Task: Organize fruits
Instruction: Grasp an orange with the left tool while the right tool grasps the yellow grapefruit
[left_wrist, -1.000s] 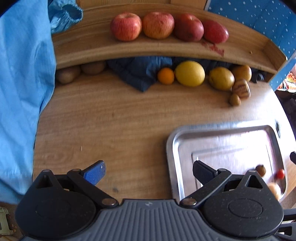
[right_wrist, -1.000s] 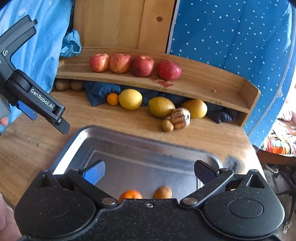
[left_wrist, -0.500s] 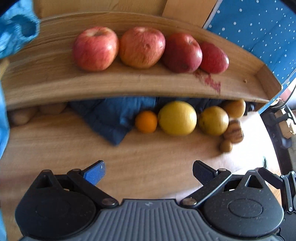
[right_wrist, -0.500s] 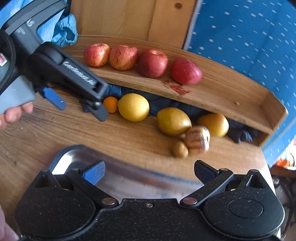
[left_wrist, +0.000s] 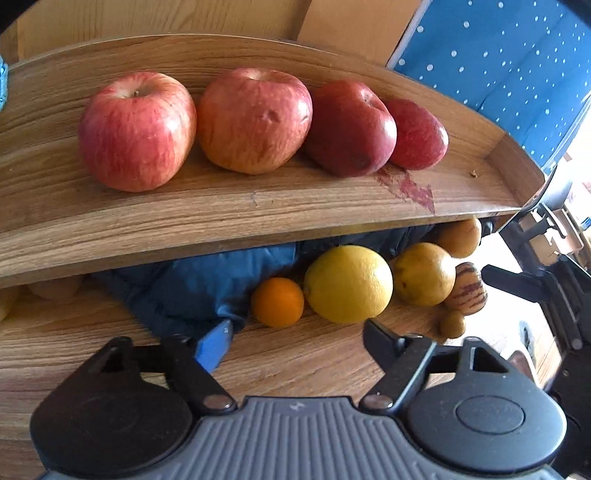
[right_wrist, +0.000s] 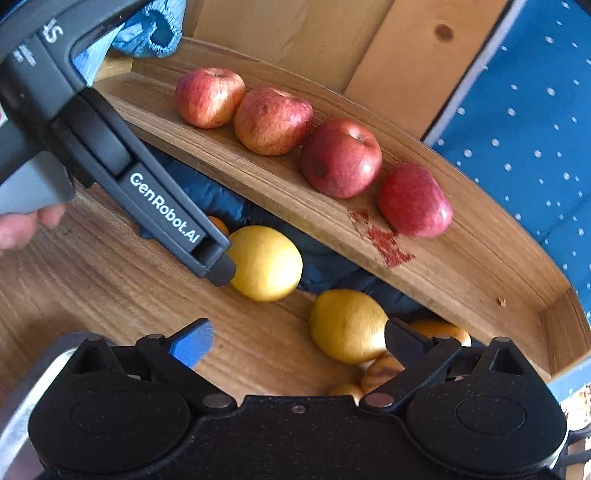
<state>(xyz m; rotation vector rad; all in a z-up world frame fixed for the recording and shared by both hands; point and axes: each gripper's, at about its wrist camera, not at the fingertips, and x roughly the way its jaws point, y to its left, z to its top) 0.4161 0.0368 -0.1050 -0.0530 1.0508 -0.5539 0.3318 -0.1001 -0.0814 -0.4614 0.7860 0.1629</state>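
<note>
Orange (left_wrist: 277, 302) on counter (left_wrist: 314, 358) under shelf (left_wrist: 221, 210), directly ahead of left gripper (left_wrist: 297, 332), between its spread, empty fingers (left_wrist: 214, 345). Left nearer. Right gripper (right_wrist: 299, 341) also released, facing yellow fruit (right_wrist: 345, 325).

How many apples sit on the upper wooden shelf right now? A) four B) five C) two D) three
A: four red apples stand in a row on the shelf, clear in both wrist views; the yellow and orange fruit lies below on the table.
</note>
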